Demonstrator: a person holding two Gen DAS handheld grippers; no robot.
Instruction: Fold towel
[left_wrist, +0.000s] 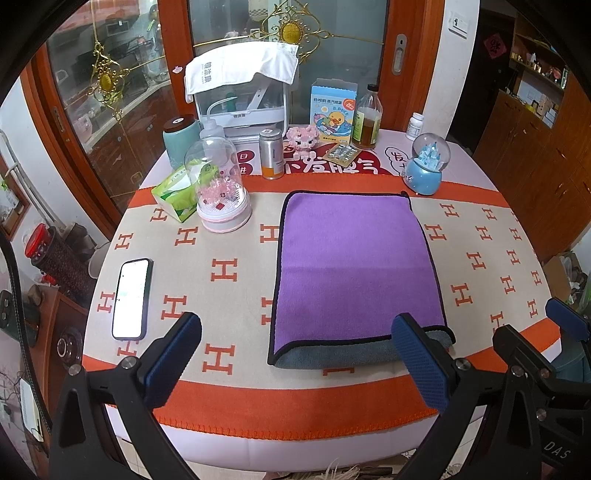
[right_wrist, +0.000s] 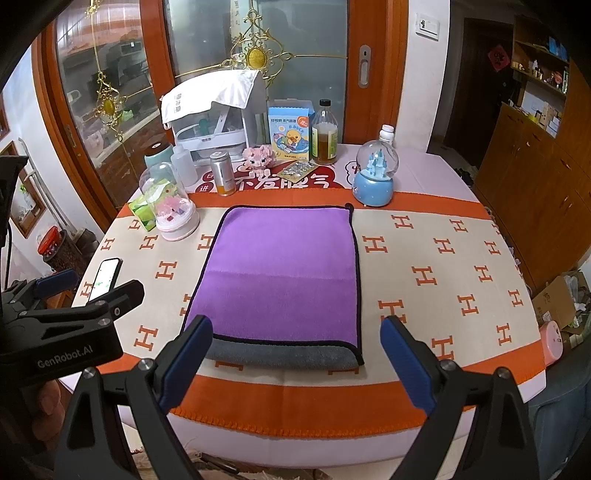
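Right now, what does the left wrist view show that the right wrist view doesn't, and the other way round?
Only the left wrist view shows the whole phone with its lit screen, and the right claw from the side at its edge. Only the right wrist view shows the pink round thing off the table's right side, and the left claw, which hides part of the phone. Both show the purple towel folded on the table with grey underneath along its near edge, the snow globe, and open, empty claws.
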